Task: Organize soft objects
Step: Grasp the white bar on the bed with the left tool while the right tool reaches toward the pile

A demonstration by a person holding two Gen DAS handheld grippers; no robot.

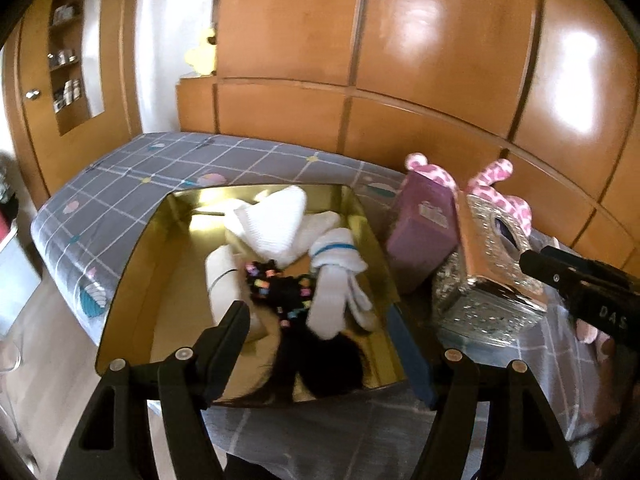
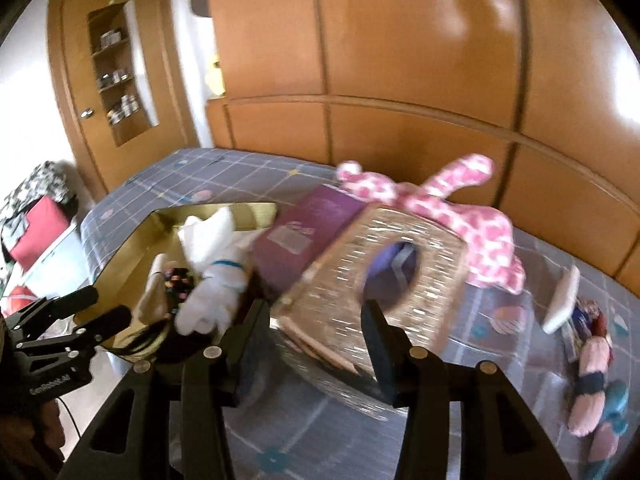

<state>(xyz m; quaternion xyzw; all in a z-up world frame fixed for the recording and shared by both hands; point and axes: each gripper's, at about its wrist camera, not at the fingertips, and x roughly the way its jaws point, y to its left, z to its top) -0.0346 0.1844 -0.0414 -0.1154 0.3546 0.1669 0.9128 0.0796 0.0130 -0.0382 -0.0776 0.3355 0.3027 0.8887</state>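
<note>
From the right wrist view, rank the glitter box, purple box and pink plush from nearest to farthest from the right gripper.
1. Glitter box: just beyond the right gripper, its near edge between the open fingers.
2. Purple box: behind the glitter box, slightly left.
3. Pink plush: farthest back, toward the wardrobe, behind both boxes and to the right.

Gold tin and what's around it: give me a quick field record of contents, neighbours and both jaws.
surface: bed with grey checked sheet
gold tin: open, on the bed
in tin: white cloths, rolled white socks, black beaded item
beside tin: purple box, glittery tissue box, tilted
behind boxes: pink spotted plush
far side of the bed: yarn doll
left gripper: jaws open, empty
right gripper: jaws open, empty
</note>
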